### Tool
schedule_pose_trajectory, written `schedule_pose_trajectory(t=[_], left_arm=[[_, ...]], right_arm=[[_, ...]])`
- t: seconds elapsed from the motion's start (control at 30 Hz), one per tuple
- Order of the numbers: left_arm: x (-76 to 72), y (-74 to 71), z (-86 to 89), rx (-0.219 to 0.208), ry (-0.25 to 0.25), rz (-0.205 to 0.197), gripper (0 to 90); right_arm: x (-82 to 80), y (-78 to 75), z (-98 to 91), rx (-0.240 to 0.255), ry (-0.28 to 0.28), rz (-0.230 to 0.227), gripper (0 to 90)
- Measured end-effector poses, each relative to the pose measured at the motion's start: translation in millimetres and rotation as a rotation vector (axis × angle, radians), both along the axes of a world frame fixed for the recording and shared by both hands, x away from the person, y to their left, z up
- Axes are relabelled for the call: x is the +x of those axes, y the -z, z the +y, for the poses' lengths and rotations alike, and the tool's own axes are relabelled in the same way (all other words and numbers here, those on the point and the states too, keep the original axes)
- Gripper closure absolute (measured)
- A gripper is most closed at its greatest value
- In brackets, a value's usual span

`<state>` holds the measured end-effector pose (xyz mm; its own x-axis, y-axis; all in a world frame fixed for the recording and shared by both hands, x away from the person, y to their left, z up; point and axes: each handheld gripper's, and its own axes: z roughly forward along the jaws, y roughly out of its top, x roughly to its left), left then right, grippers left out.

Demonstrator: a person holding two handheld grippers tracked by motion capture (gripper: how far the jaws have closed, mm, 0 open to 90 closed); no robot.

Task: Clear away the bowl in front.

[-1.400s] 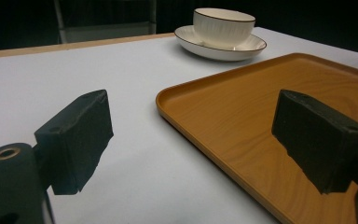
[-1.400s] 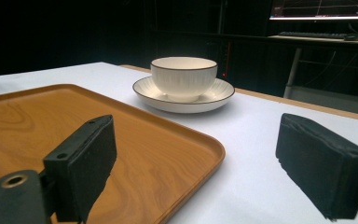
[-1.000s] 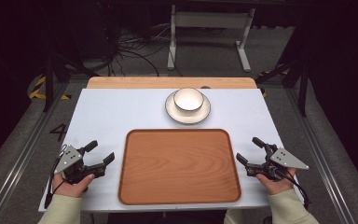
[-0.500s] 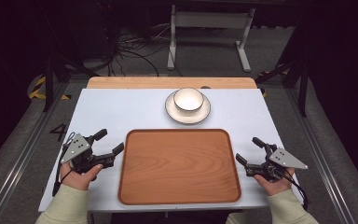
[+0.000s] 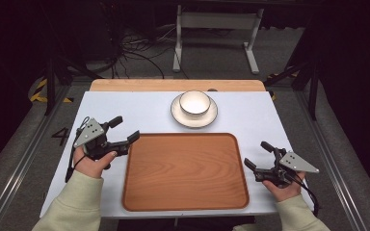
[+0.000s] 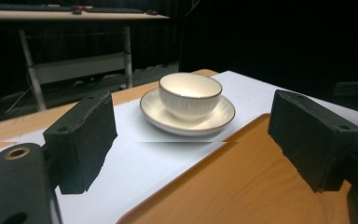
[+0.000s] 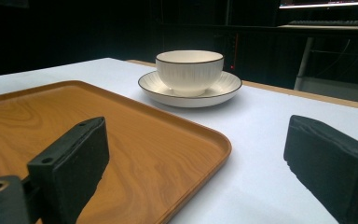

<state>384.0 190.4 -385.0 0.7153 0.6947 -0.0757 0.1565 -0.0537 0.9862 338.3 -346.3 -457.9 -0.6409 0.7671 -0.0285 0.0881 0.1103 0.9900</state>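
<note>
A white ribbed bowl point(image 5: 194, 102) point(image 6: 189, 94) point(image 7: 189, 70) sits on a white saucer point(image 5: 177, 113) point(image 6: 151, 112) point(image 7: 220, 88) at the back middle of the table. In front of it lies an empty wooden tray point(image 5: 185, 172) point(image 6: 242, 182) point(image 7: 51, 121). My left gripper point(image 5: 124, 128) point(image 6: 205, 140) is raised beside the tray's left rear corner, open and empty, aimed toward the bowl. My right gripper point(image 5: 258, 156) point(image 7: 200, 158) rests open and empty off the tray's right edge, one jaw over the tray rim.
The white table top point(image 5: 139, 108) has a wooden strip point(image 5: 125, 85) along its far edge. A metal stand point(image 5: 212, 21) and cables point(image 5: 125, 53) lie on the dark floor beyond. Bare table flanks the saucer on both sides.
My left gripper has lifted and moved forward and right, toward the tray's left rear corner and the bowl. The right gripper has stayed in place.
</note>
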Motion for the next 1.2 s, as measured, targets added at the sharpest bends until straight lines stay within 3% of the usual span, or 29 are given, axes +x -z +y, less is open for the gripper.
schedule_pose_trajectory(t=[0.4, 0.57, 1.13, 1.2], left_arm=[[41.7, -14.1, -39.0, 0.031, 0.054, 0.022, 16.9], [57.2, -17.7, -54.5, 0.031, 0.083, 0.028, 17.3], [93.3, -27.9, -85.6, 0.045, 0.098, 0.055, 18.0], [97.8, -28.9, -89.9, 0.063, 0.104, 0.055, 18.0]], right_arm=[[1.9, -0.7, 0.5, -0.01, -0.02, 0.018, 8.4], [0.8, -0.7, 1.6, -0.026, -0.034, 0.008, 14.3], [2.7, -1.0, 0.9, -0.019, -0.043, 0.022, 15.7], [2.8, -1.0, 0.6, -0.015, -0.045, 0.022, 15.8]])
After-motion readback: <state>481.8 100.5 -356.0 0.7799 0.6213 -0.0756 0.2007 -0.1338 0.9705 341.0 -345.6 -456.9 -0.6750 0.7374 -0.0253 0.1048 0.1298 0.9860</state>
